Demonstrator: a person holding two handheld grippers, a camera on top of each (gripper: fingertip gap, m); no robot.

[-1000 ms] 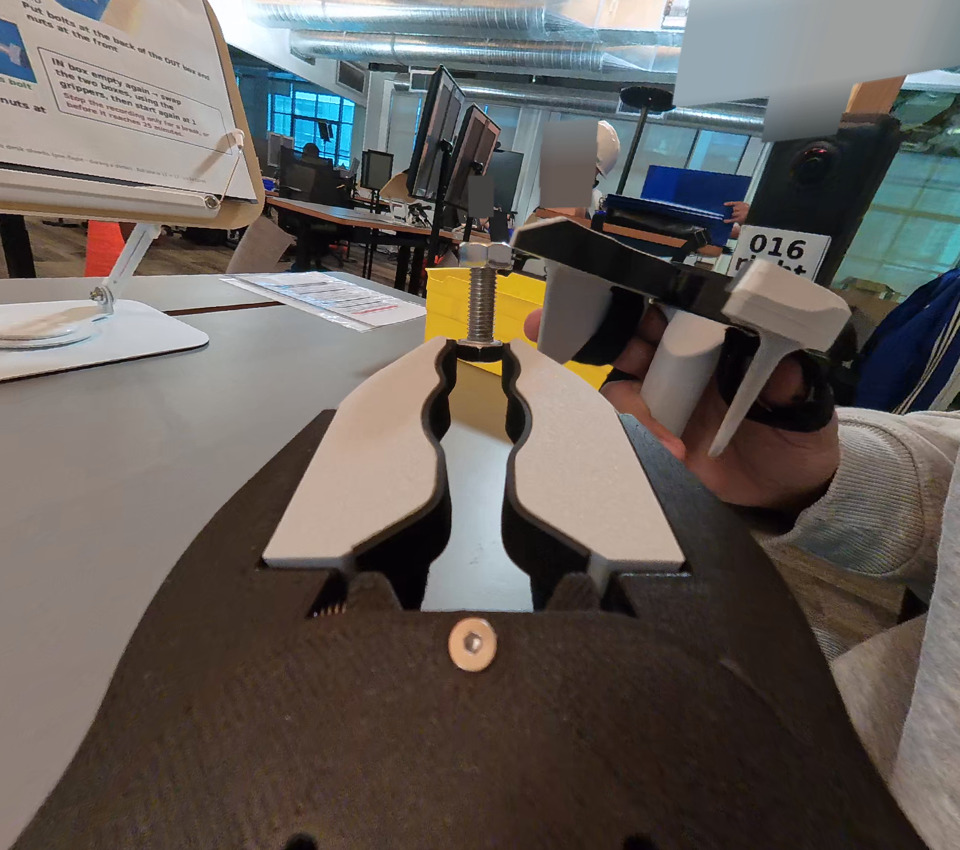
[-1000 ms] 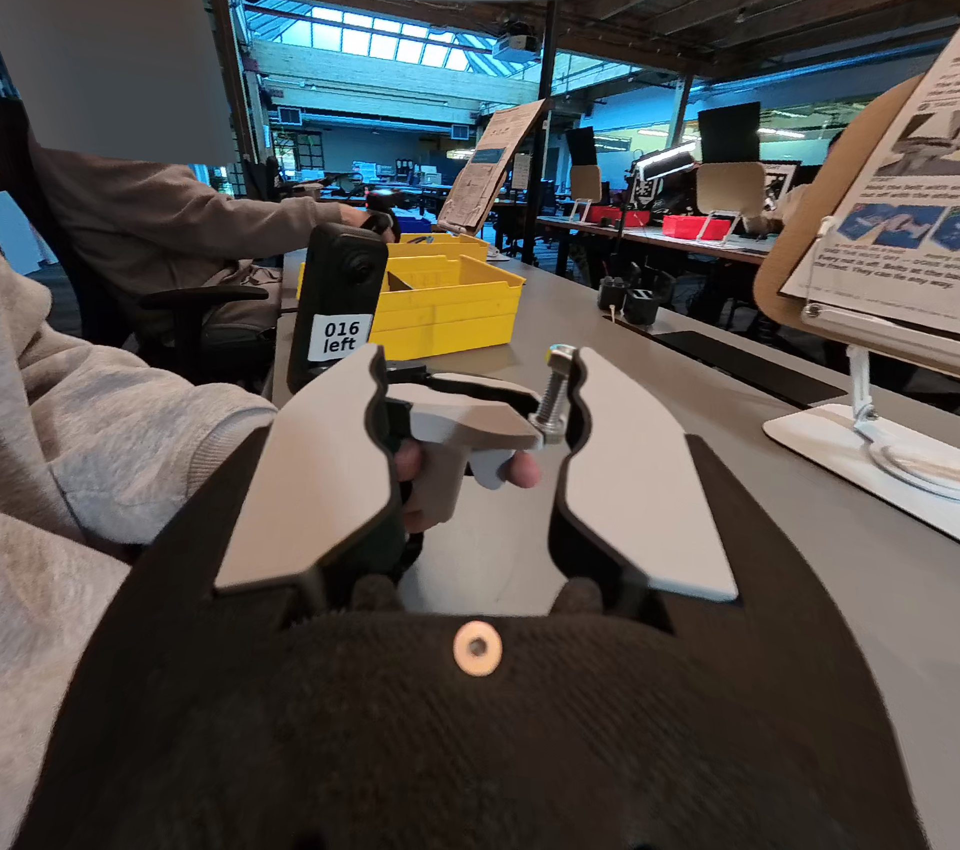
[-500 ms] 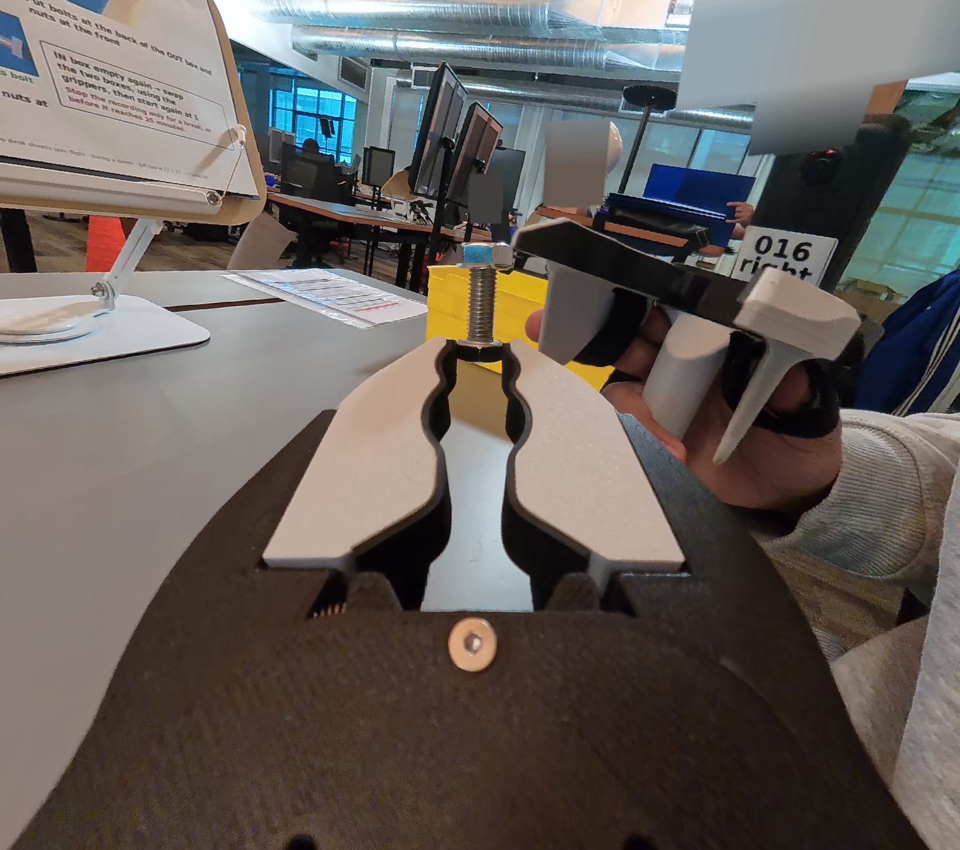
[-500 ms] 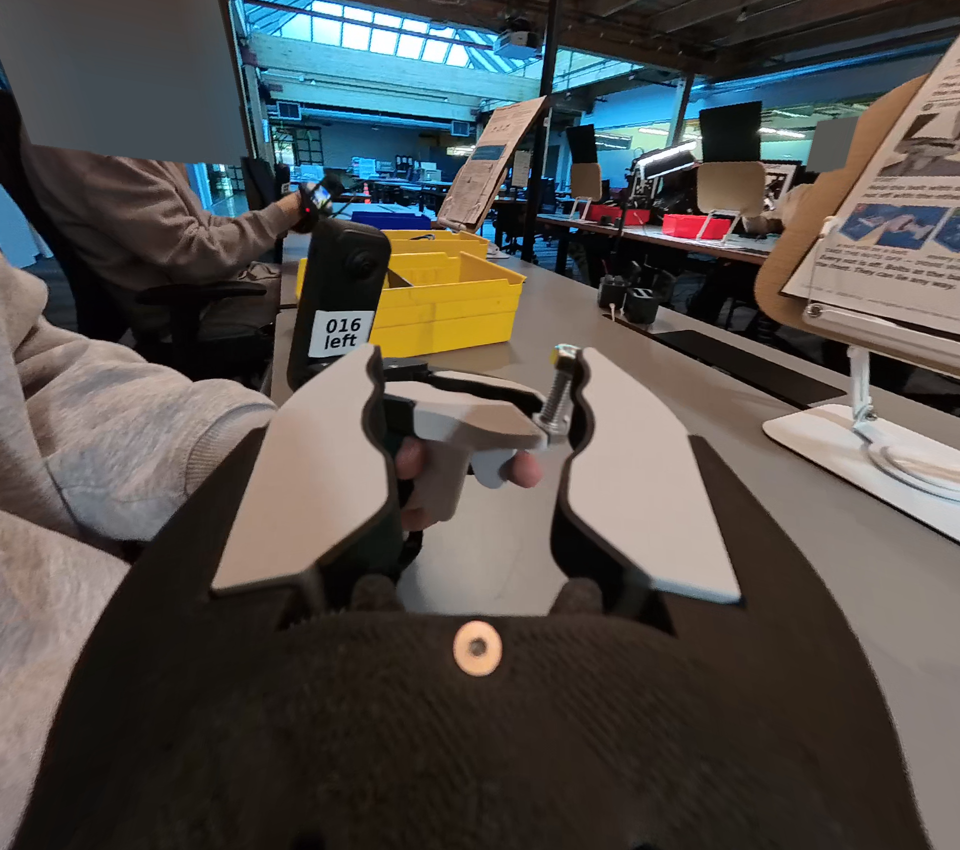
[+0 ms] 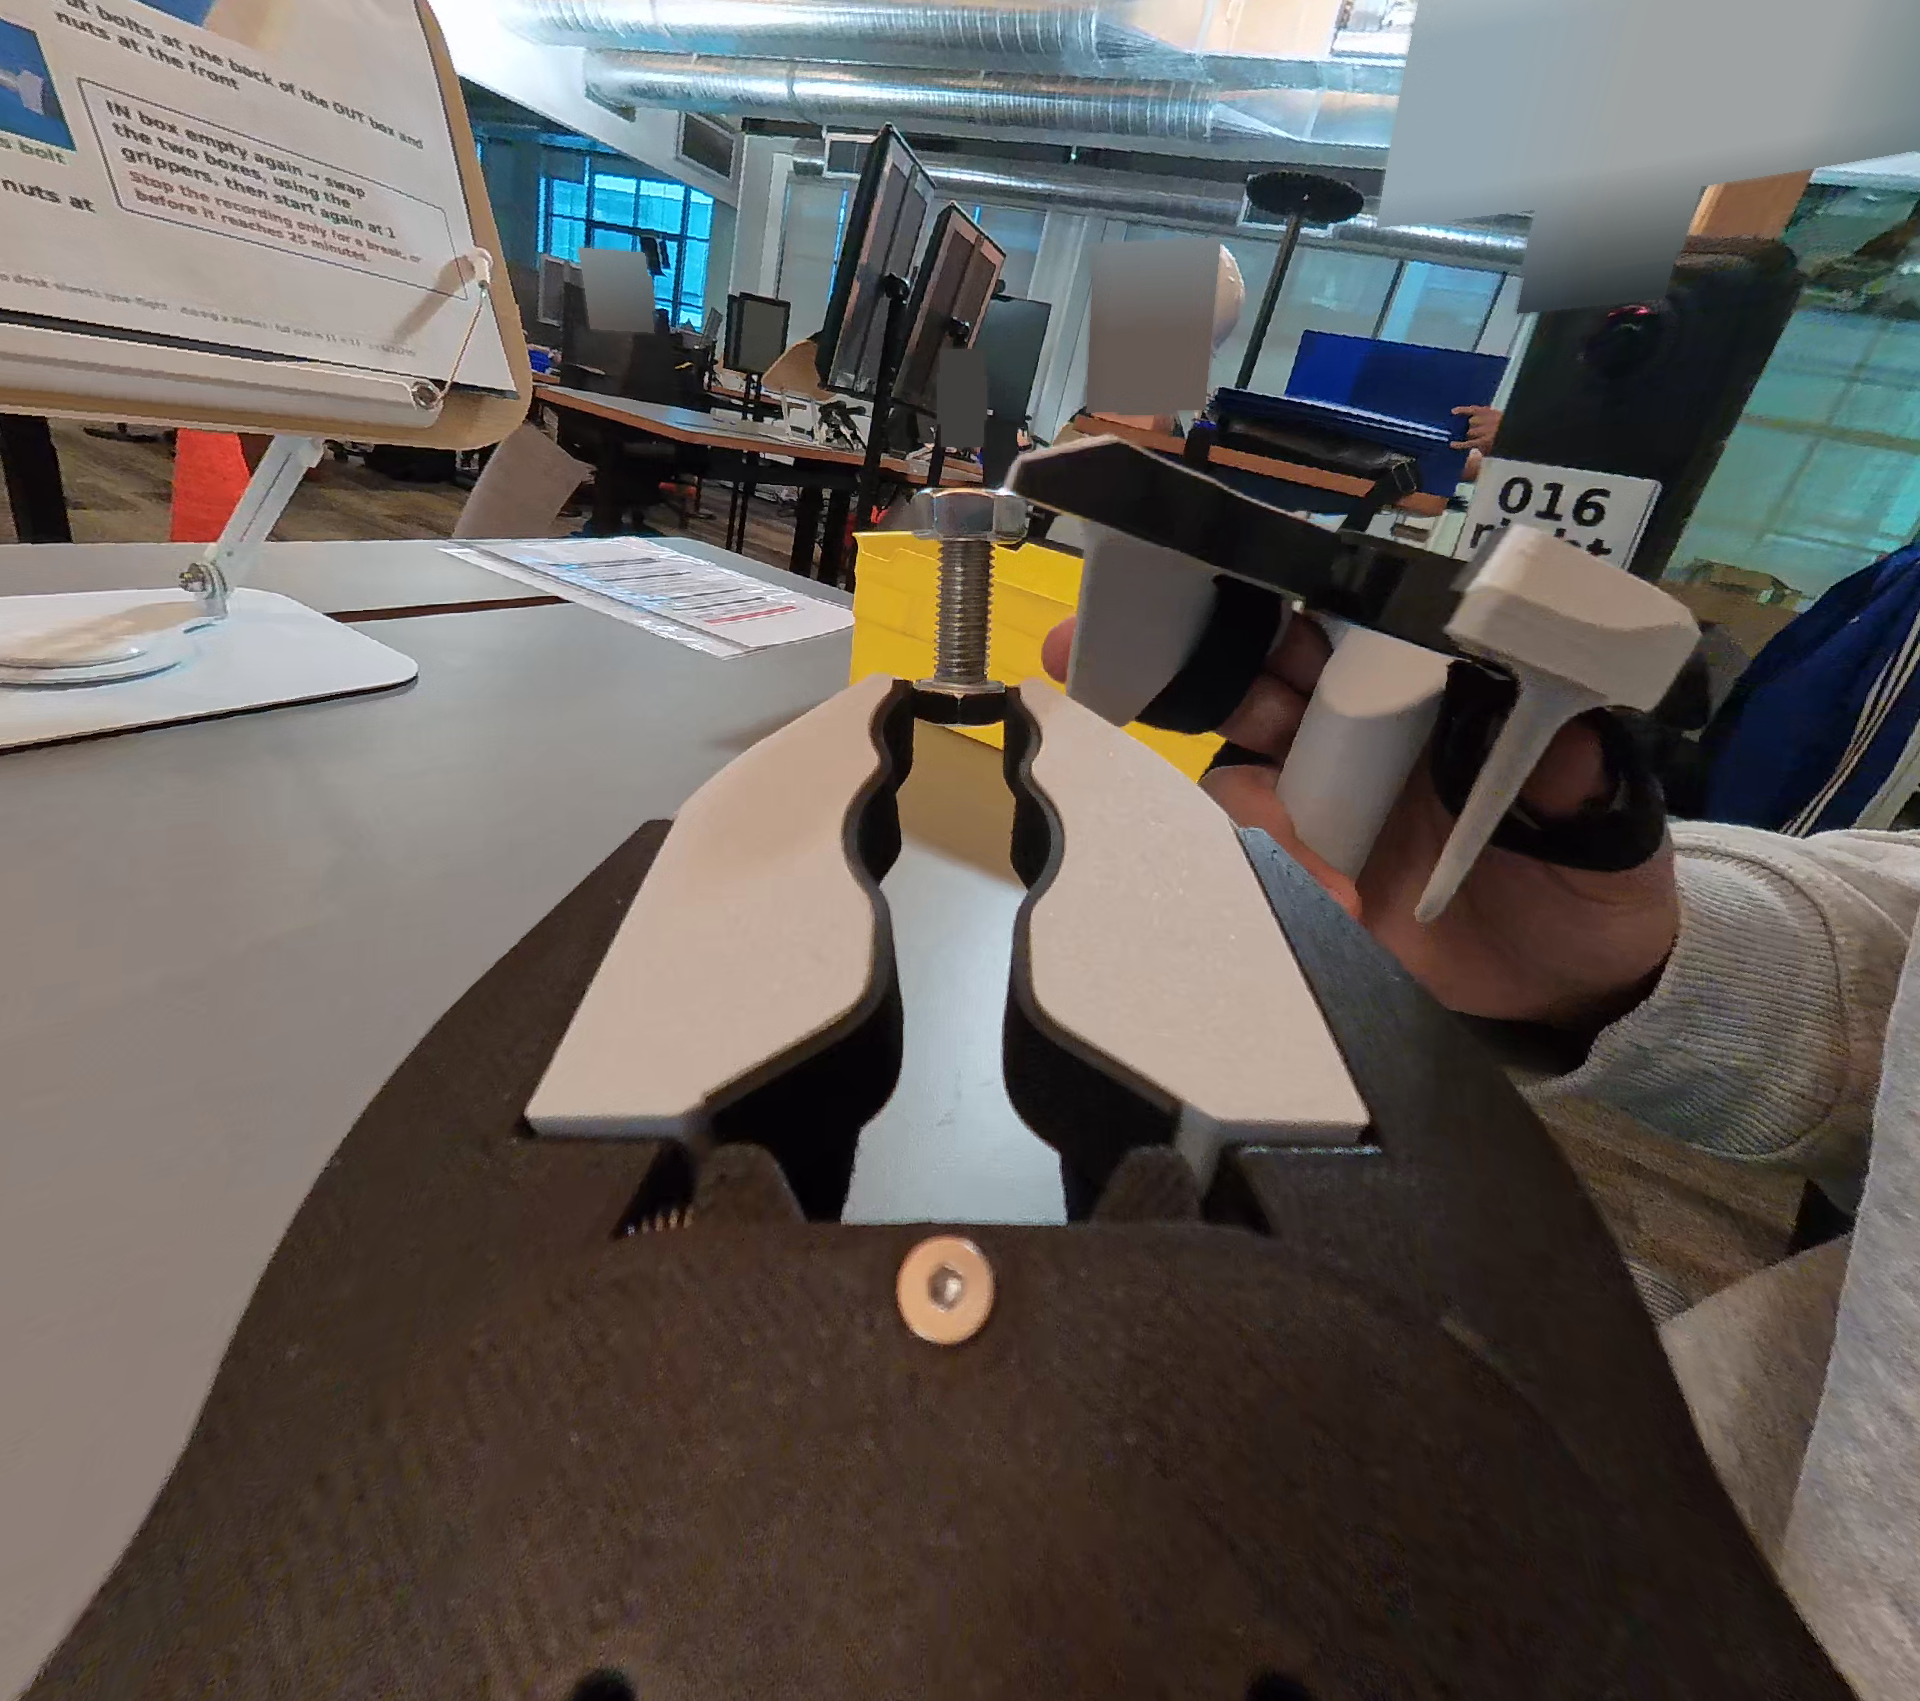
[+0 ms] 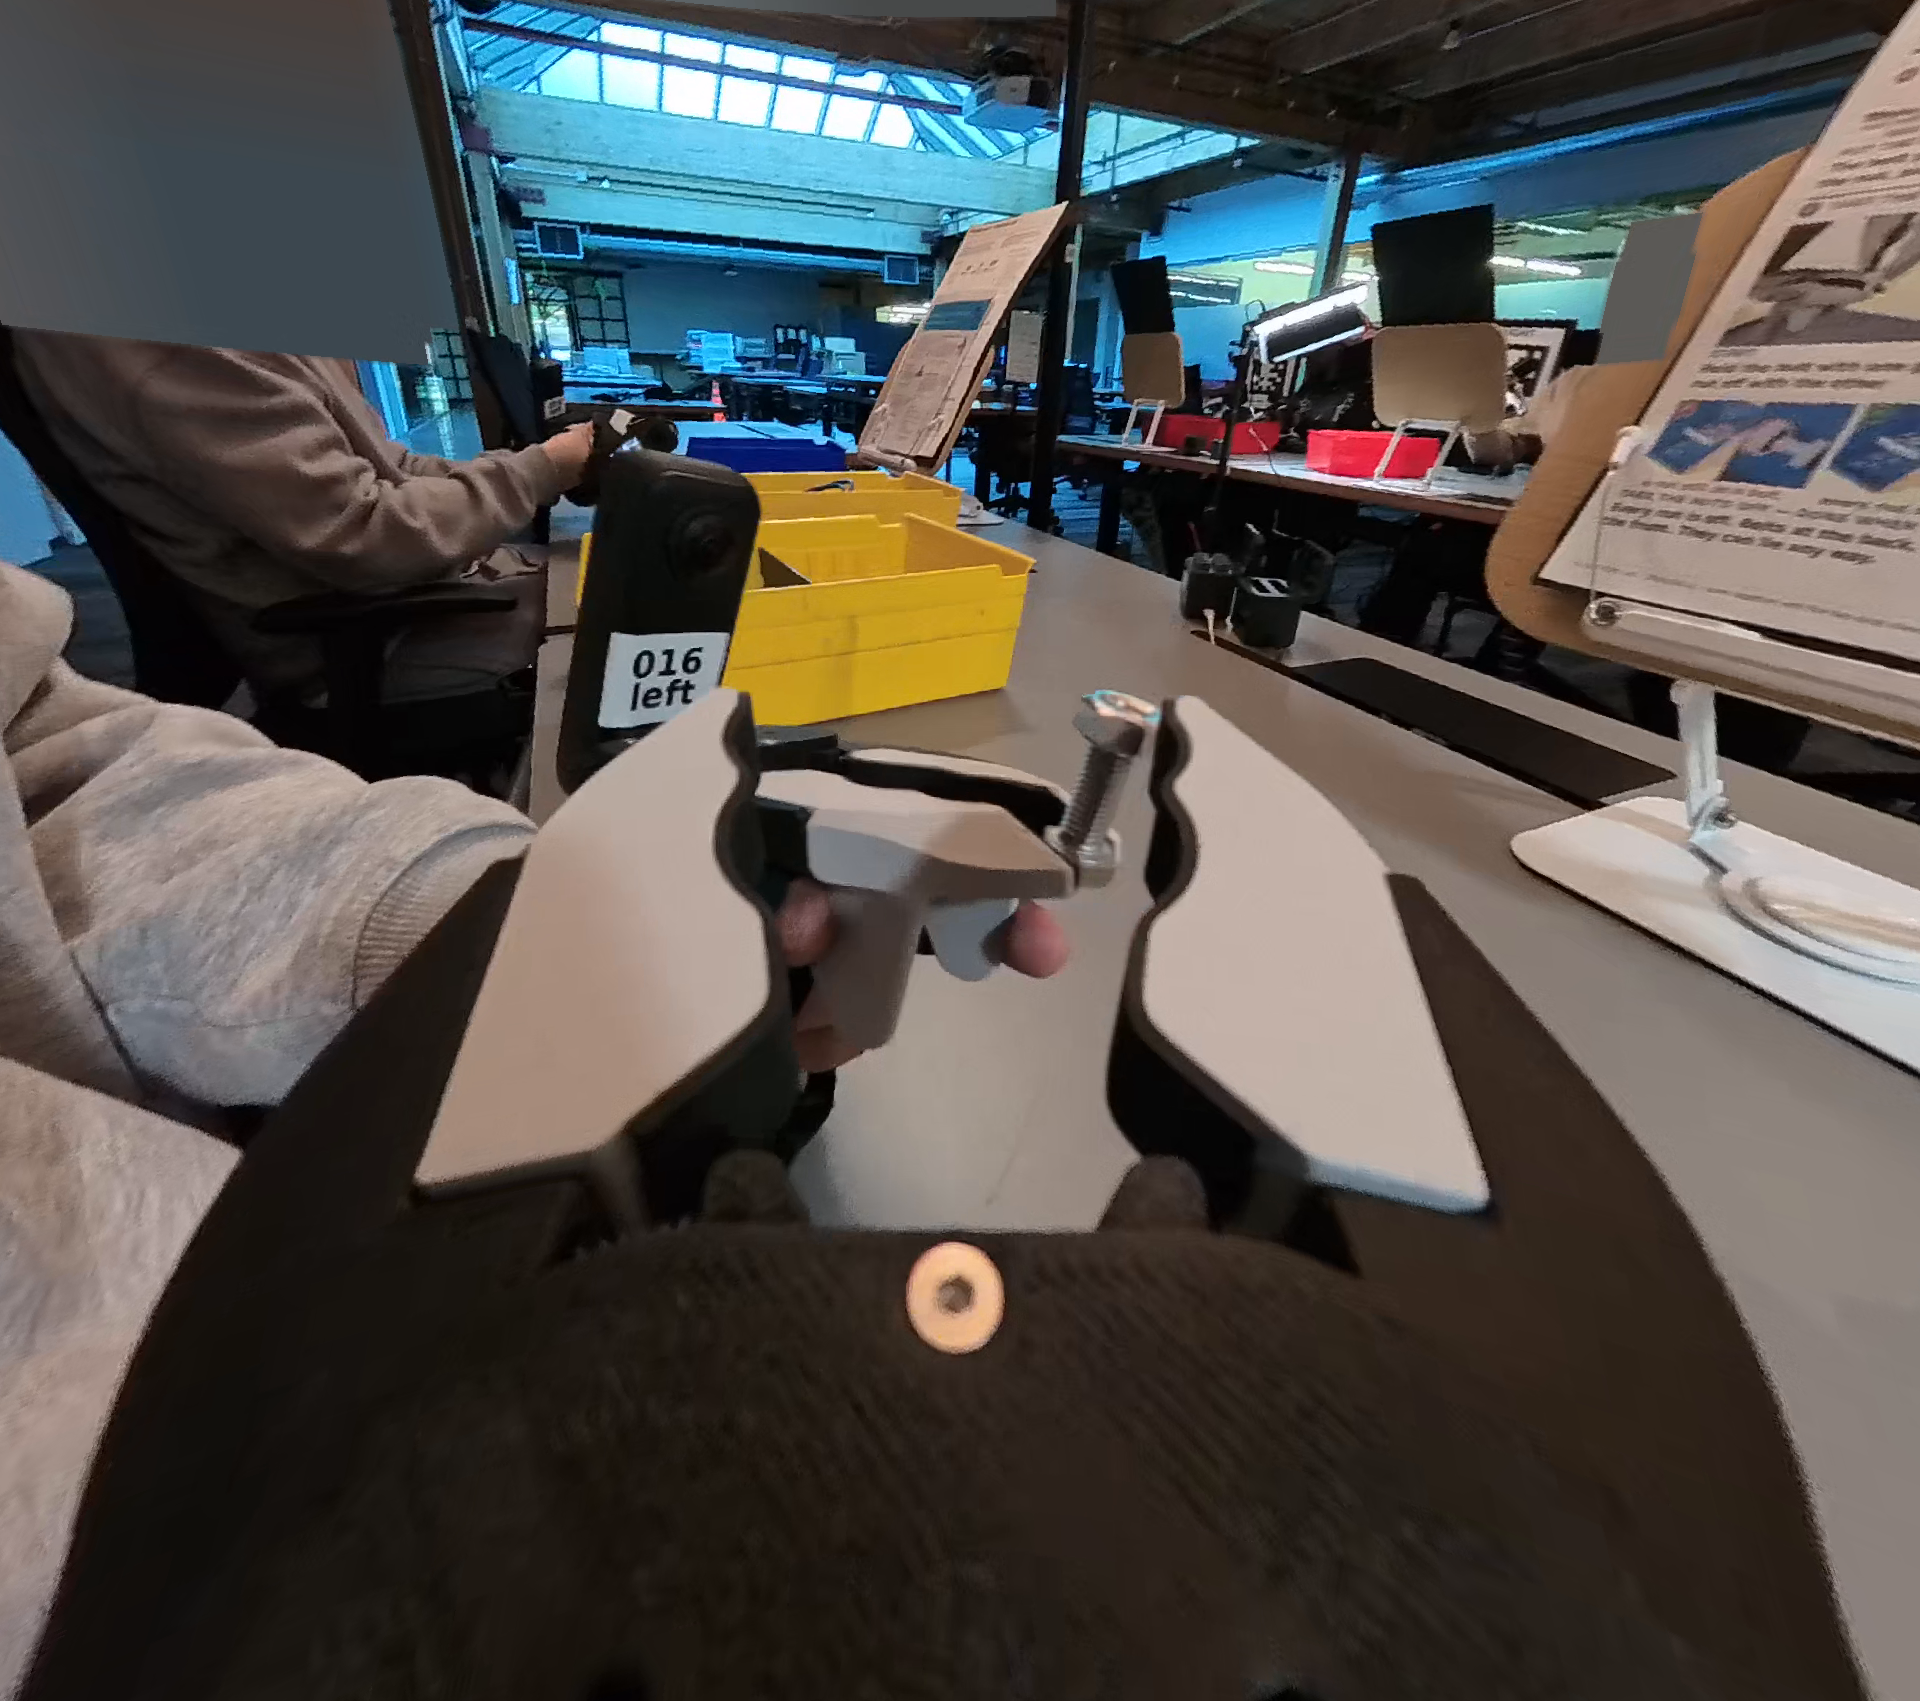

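Upright, a steel bolt [image 5: 964, 602] stands with its nut [image 5: 958, 702] clamped in the left gripper [image 5: 958, 706]. Right gripper [image 6: 948, 778] spread wide, one finger [image 6: 1262, 882] touching the bolt head, above a grey table [image 5: 229, 872] near a yellow bin [image 6: 883, 612].

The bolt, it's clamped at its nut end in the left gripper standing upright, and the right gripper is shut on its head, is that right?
Not quite. The left gripper does clamp the bolt upright at its nut end, but the right gripper is open: in the right wrist view its fingers stand wide apart, with the bolt head beside the right-hand finger.
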